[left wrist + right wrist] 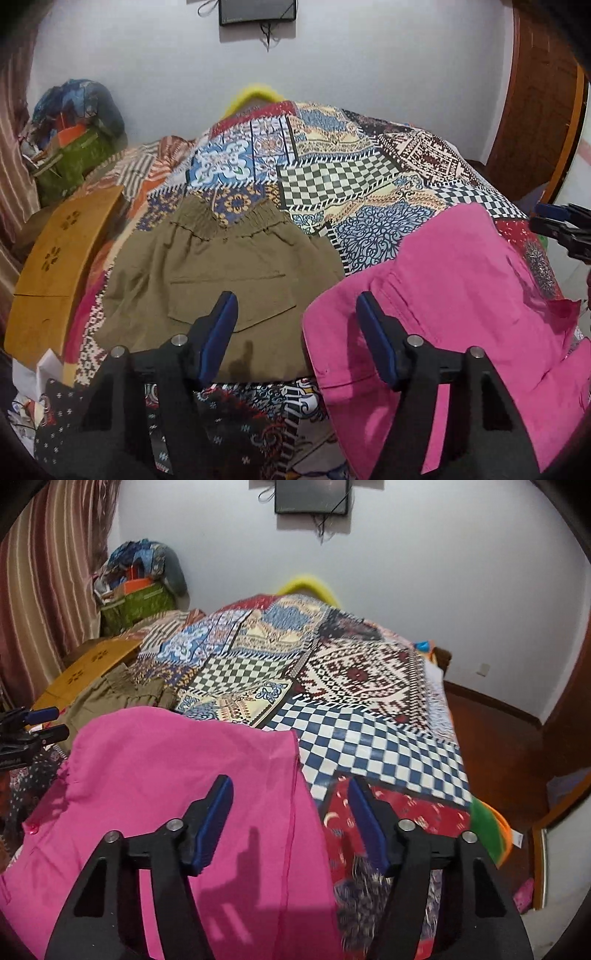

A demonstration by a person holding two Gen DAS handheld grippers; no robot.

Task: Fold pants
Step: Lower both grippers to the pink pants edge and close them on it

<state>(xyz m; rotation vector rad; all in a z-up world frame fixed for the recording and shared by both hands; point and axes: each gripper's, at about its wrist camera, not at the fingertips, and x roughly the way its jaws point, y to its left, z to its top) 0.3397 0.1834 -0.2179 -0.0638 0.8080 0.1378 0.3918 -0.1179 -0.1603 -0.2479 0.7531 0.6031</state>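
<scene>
Pink pants (461, 306) lie on the patchwork bedspread (332, 177), in the right half of the left wrist view; they also fill the lower left of the right wrist view (166, 775). Folded olive-brown shorts (221, 269) lie to their left. My left gripper (295, 306) is open and empty, hovering over the gap between the shorts and the pink pants. My right gripper (290, 790) is open and empty above the pink pants' right edge. It shows at the right edge of the left wrist view (554, 221); the left gripper shows at the left edge of the right wrist view (40, 720).
A wooden board (55, 266) lies at the bed's left side. A pile of bags and clothes (74, 129) sits in the far left corner by a striped curtain (48, 590). A wooden door (535, 110) is at the right. A green-orange object (491, 830) lies beside the bed.
</scene>
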